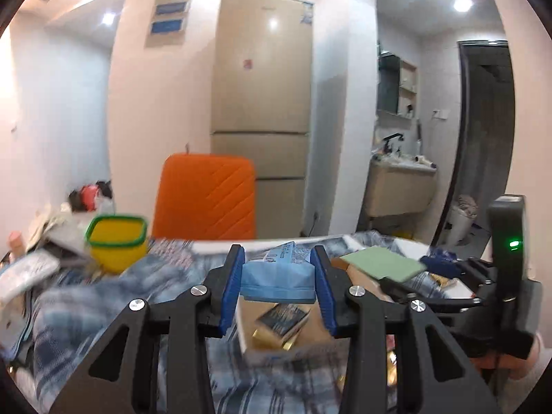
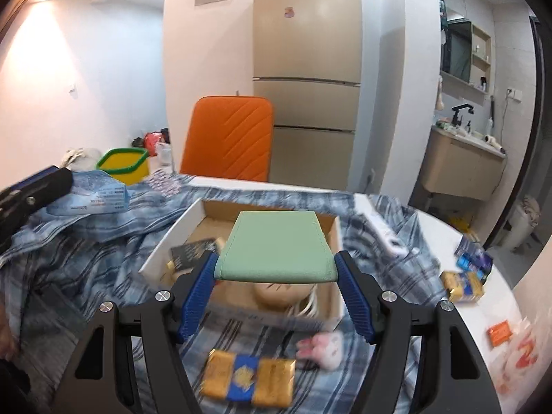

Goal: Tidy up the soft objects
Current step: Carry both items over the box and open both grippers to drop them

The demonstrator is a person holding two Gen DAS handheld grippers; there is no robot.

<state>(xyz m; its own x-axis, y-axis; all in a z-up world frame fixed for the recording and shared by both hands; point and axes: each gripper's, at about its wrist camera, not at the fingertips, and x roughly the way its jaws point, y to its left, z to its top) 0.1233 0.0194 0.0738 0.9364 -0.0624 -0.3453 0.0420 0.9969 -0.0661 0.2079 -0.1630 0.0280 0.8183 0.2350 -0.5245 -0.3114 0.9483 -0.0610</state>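
Note:
My left gripper (image 1: 278, 265) is shut on a light blue soft packet (image 1: 278, 281) with printed text, held above a blue plaid cloth (image 1: 103, 296). In the right wrist view that packet (image 2: 93, 196) and the left gripper (image 2: 38, 186) show at the far left. My right gripper (image 2: 276, 265) is shut on a flat green pad (image 2: 276, 245), raised over an open cardboard box (image 2: 162, 252). The green pad (image 1: 384, 262) also shows in the left wrist view, to the right of the packet. A gold and blue pack (image 2: 248, 381) and a pink plush toy (image 2: 324, 346) lie on the cloth below.
A yellow bin with a green rim (image 1: 117, 241) stands at the left behind the cloth. An orange chair back (image 1: 207, 196) faces the table's far edge, with a fridge (image 1: 262, 103) behind. Small packets (image 2: 464, 284) lie on the white table at right.

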